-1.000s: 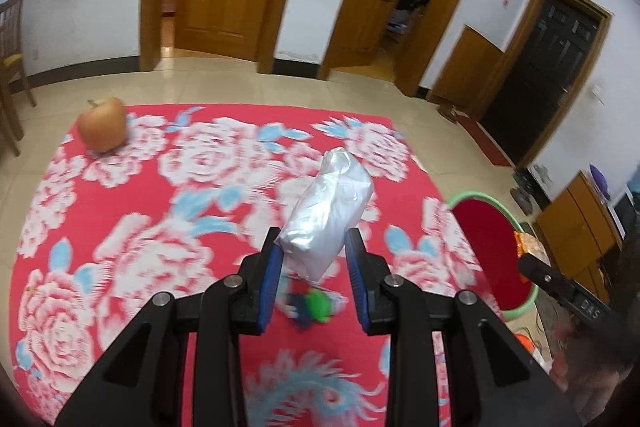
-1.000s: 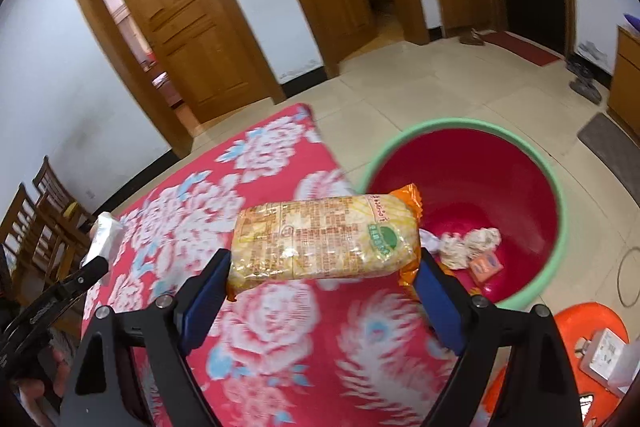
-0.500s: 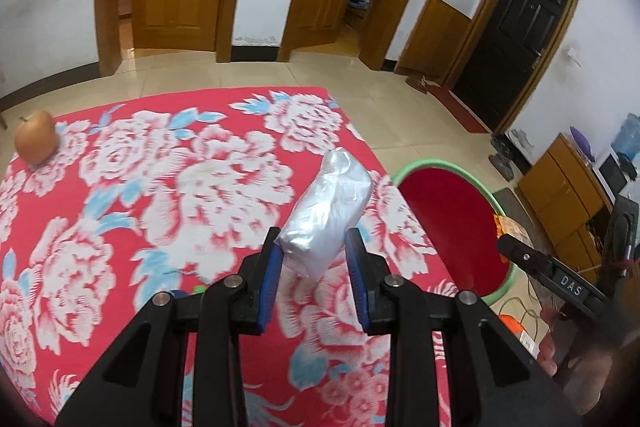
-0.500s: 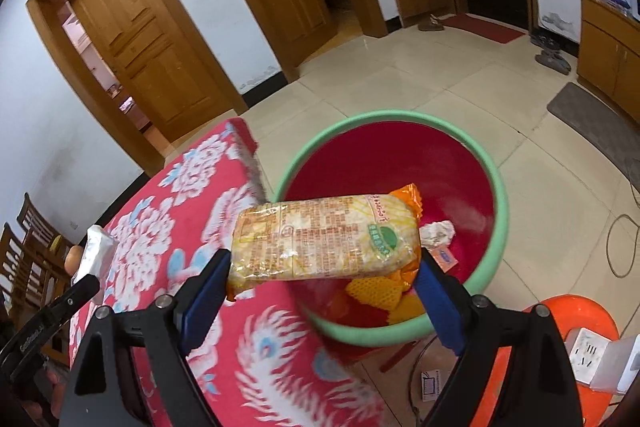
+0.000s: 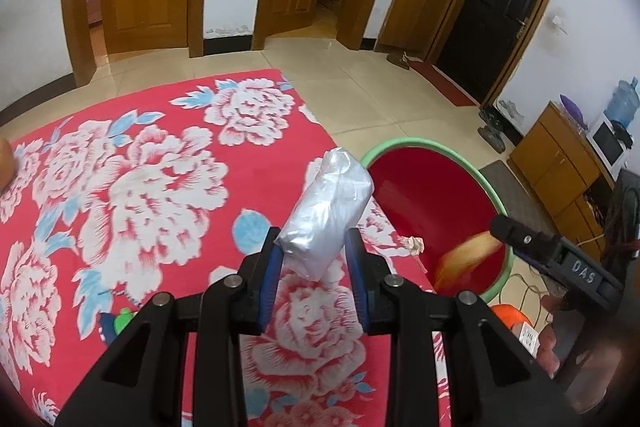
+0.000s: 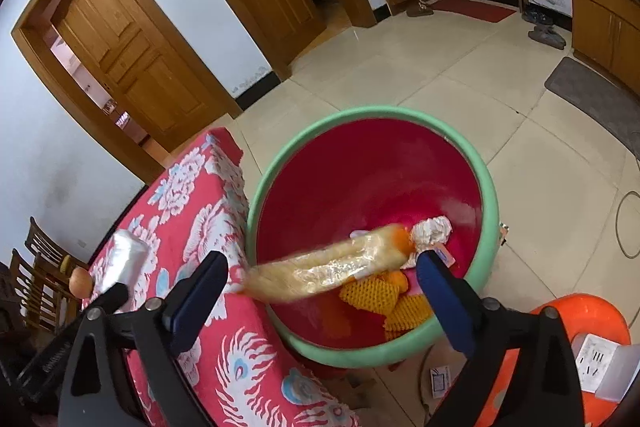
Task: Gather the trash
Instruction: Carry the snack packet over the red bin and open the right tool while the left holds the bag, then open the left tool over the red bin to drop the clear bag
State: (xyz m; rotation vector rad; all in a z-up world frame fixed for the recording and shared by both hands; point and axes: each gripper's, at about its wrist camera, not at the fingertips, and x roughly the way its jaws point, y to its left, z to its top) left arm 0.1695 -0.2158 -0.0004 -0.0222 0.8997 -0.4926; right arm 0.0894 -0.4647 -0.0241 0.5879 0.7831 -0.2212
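Note:
My left gripper (image 5: 314, 269) is shut on a silvery plastic-wrapped packet (image 5: 326, 217) and holds it above the right edge of the red floral table (image 5: 120, 187), beside the red basin with a green rim (image 5: 436, 151). My right gripper (image 6: 322, 287) is open over the basin (image 6: 360, 357). A yellow snack packet (image 6: 328, 269) is blurred between its fingers, tilted and falling into the basin; it also shows as an orange blur in the left wrist view (image 5: 464, 257). The silvery packet shows at the left of the right wrist view (image 6: 120, 255).
The basin holds crumpled white paper (image 6: 432, 231), orange foam netting (image 6: 384, 297) and a small wrapper. An orange stool (image 6: 580, 323) with a white box stands right of the basin. An apple (image 6: 81, 281) lies at the table's far end. Small green and blue items (image 5: 118, 323) lie on the cloth.
My right gripper has opened and the yellow snack packet has dropped out of it toward the basin. My left gripper has carried the silvery packet right, closer to the basin.

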